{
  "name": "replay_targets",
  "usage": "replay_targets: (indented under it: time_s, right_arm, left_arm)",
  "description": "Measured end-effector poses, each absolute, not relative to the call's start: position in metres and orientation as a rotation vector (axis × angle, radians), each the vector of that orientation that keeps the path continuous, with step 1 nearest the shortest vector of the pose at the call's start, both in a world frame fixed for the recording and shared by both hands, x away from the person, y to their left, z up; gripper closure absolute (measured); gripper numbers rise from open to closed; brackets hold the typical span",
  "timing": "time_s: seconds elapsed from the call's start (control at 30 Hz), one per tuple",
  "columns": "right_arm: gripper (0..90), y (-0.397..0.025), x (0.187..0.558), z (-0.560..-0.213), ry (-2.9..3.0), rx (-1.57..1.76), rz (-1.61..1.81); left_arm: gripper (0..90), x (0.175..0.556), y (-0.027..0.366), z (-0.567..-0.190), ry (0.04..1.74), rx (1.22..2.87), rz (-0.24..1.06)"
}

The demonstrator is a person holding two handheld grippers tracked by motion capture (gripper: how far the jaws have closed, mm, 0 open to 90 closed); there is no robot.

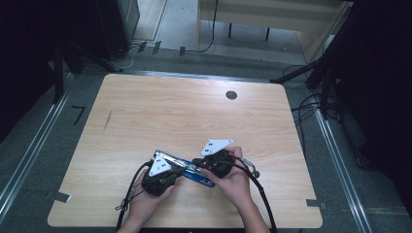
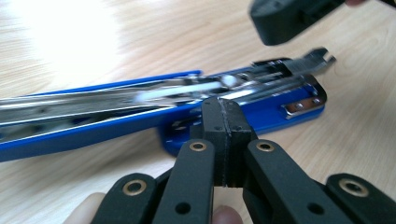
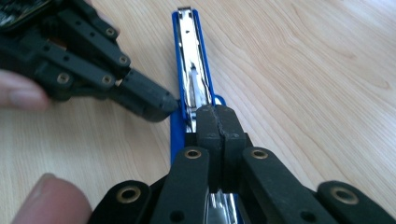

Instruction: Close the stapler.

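Note:
A blue stapler point(image 1: 190, 171) lies opened out flat on the wooden table point(image 1: 184, 111), its shiny metal magazine point(image 3: 190, 51) facing up. My left gripper point(image 2: 223, 111) is shut, its tips pressed against the stapler's blue side point(image 2: 261, 112) with nothing between the pads. My right gripper point(image 3: 217, 115) is shut too and rests on top of the metal channel near the hinge end. In the high view the left gripper point(image 1: 179, 171) and right gripper point(image 1: 198, 163) meet tip to tip over the stapler near the table's front edge. A hand holds each one.
A small dark round grommet point(image 1: 231, 95) sits in the tabletop at the back right. Cables point(image 1: 257, 187) trail from the grippers toward the front edge. Dark stands and floor cables surround the table.

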State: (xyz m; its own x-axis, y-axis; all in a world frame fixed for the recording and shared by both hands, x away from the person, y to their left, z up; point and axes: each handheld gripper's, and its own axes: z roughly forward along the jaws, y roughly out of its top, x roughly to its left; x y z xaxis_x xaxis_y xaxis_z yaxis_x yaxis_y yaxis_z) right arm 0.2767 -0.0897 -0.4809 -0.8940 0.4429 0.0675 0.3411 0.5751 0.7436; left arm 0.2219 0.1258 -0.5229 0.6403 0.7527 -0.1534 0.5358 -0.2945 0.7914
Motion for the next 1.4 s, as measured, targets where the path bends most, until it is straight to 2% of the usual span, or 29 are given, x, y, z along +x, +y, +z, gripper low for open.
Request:
replay_targets:
  time_s: [0.57,1.07,1.4]
  right_arm:
    - [90.0,-0.059,0.281,-0.469,2.694,0.601,1.223]
    - [90.0,-0.023,0.292,-0.479,2.745,0.571,1.208]
    - [90.0,-0.014,0.299,-0.488,2.754,0.596,1.172]
  left_arm:
    - [90.0,0.236,0.174,-0.521,1.125,1.924,0.327]
    - [90.0,0.241,0.178,-0.528,1.181,1.97,0.313]
    - [90.0,0.243,0.173,-0.532,1.208,1.99,0.351]
